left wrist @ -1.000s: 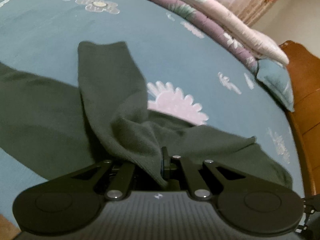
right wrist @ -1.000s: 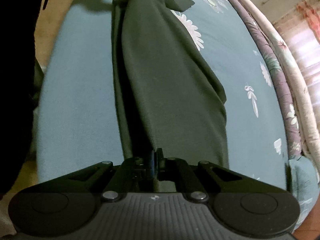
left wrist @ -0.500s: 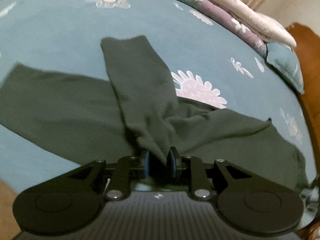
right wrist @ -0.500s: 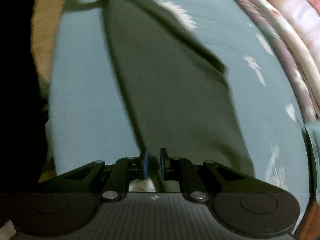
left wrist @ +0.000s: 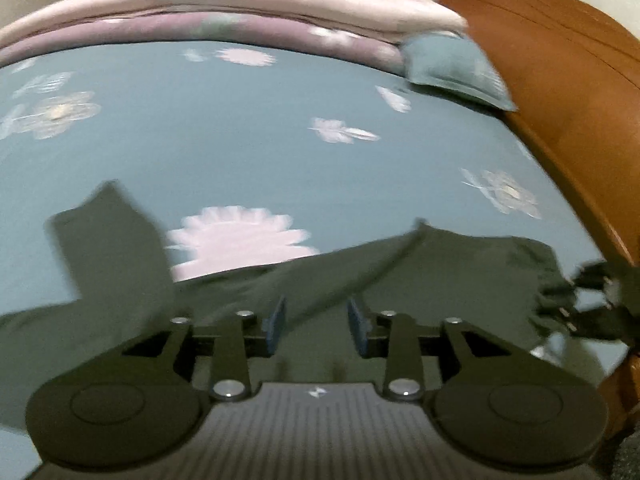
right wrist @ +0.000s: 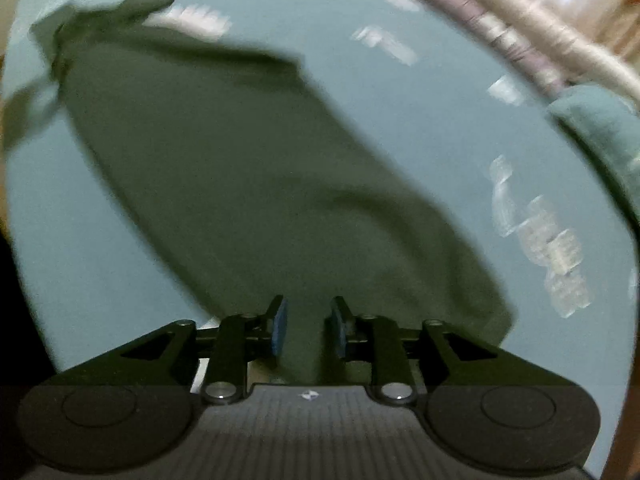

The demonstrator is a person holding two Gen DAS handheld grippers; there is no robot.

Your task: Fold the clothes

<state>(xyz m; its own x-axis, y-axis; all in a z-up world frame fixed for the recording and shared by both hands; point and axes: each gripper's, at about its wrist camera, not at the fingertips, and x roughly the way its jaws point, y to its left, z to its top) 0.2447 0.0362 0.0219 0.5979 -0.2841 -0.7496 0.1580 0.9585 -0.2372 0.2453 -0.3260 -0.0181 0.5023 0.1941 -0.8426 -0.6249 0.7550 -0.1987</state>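
Dark green clothing [left wrist: 460, 276] lies spread flat on the bed [left wrist: 240, 140], on a blue-grey sheet printed with pale flowers. In the left wrist view one long part of it [left wrist: 108, 248] sticks up and away at the left, beside a big pink flower print [left wrist: 236, 236], while the rest runs across the lower frame toward the right. In the right wrist view the same clothing [right wrist: 224, 168] stretches from the near edge away to the upper left, where it narrows into bunched, blurred ends.

The left hand-held gripper [left wrist: 316, 326] has just been opening: its jaws stand apart, the blue pads clear of the cloth, which lies below and between them without being pinched. The right hand-held gripper [right wrist: 306, 330] has likewise just been opening; its jaws are spread, and a fold of the green cloth runs between the pads with a gap on either side. It also shows, dark and blurred, at the right edge of the left wrist view, at the clothing's end.

Past the sheet, folded quilts [left wrist: 224, 12] in pink and mauve lie along the far side of the bed. A blue-grey pillow [left wrist: 452, 68] rests against the brown wooden headboard [left wrist: 560, 80].
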